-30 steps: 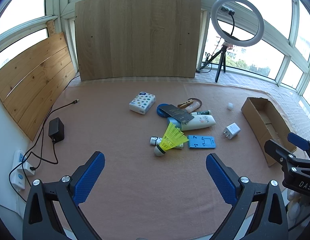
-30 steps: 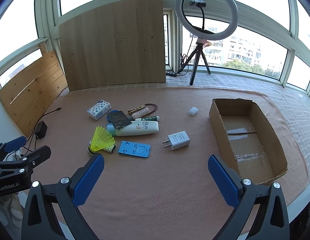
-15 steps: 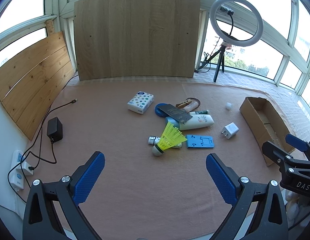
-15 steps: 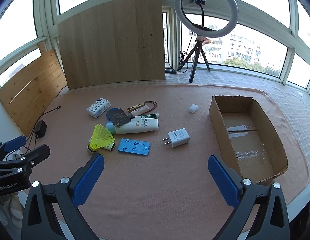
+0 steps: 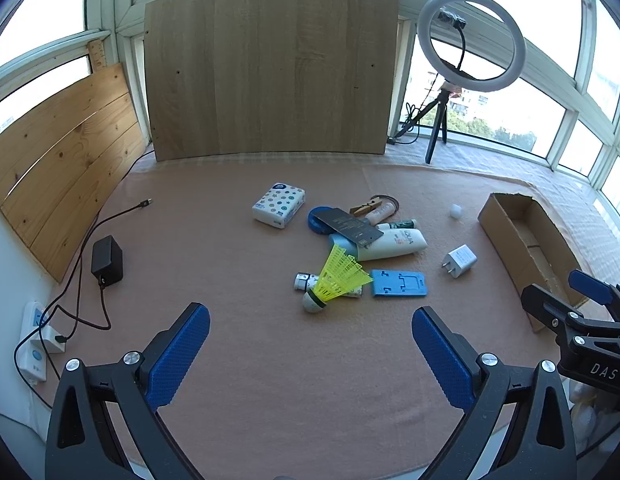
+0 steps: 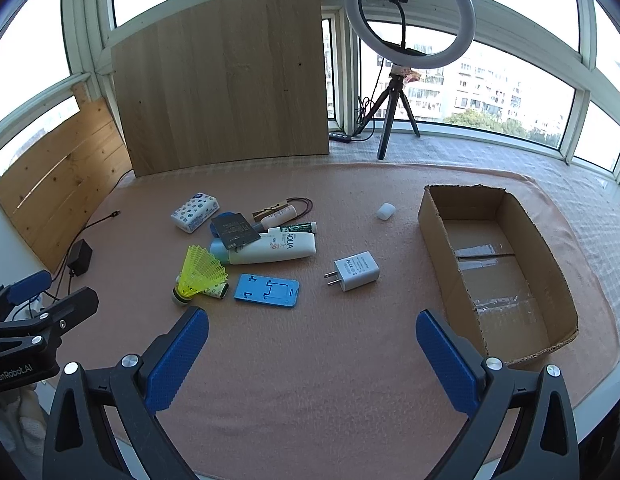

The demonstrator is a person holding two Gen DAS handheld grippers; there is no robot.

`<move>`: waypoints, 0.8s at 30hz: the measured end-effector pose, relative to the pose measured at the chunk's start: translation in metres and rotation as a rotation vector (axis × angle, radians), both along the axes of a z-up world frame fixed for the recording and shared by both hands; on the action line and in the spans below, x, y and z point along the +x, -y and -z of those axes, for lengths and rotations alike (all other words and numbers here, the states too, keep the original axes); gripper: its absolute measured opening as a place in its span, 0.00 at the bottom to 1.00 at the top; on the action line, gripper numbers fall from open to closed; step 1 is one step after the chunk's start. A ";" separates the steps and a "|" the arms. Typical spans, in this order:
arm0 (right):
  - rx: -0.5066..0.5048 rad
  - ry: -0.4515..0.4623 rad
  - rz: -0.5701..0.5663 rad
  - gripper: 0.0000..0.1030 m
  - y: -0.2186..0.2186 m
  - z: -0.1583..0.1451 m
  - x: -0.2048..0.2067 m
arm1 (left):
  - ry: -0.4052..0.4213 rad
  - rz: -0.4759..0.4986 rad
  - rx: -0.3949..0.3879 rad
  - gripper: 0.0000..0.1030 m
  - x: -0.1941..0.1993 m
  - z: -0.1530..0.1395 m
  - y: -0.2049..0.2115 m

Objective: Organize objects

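Left gripper (image 5: 310, 344), blue-padded jaws spread wide, empty, above the near edge of a pink mat (image 5: 237, 360). Mat centre: tissue pack (image 5: 278, 205); blue round lid (image 5: 318, 220) under a dark card (image 5: 350, 227); white lotion bottle (image 5: 394, 245) on its side; clothespin (image 5: 366, 207); yellow shuttlecock (image 5: 334, 276) lying across a small tube (image 5: 305, 281); blue phone stand (image 5: 398, 283) flat just beside it. Toward the right edge: white charger plug (image 5: 460, 260), small white cap (image 5: 455, 211), open cardboard box (image 5: 506, 220). Right gripper (image 5: 566, 300) enters at the right edge, state unclear. Left edge: black adapter (image 5: 107, 259), cable, power strip (image 5: 33, 340). Far edge: wooden board (image 5: 269, 68), ring light (image 5: 472, 40) on a tripod.
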State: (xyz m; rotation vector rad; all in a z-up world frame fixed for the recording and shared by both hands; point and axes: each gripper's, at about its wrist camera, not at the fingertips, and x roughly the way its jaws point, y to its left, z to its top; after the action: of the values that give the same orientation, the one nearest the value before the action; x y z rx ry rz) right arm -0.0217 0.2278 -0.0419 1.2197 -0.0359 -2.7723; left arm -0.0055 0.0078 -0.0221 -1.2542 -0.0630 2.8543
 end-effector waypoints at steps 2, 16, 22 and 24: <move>-0.002 0.004 0.001 1.00 -0.001 0.000 -0.001 | 0.001 0.001 0.000 1.00 -0.001 0.000 -0.001; -0.009 0.036 0.000 1.00 -0.001 0.007 -0.007 | 0.019 0.011 0.004 1.00 -0.011 0.008 0.000; -0.015 0.057 0.000 1.00 -0.002 0.013 -0.012 | 0.029 0.011 0.011 1.00 -0.019 0.013 0.005; -0.022 0.067 -0.001 1.00 -0.003 0.015 -0.014 | 0.036 0.010 0.017 1.00 -0.022 0.017 0.007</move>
State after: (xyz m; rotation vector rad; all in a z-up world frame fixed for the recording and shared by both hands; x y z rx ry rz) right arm -0.0354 0.2310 -0.0571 1.3063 -0.0715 -2.7216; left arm -0.0276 0.0006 -0.0387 -1.2991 -0.0805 2.8165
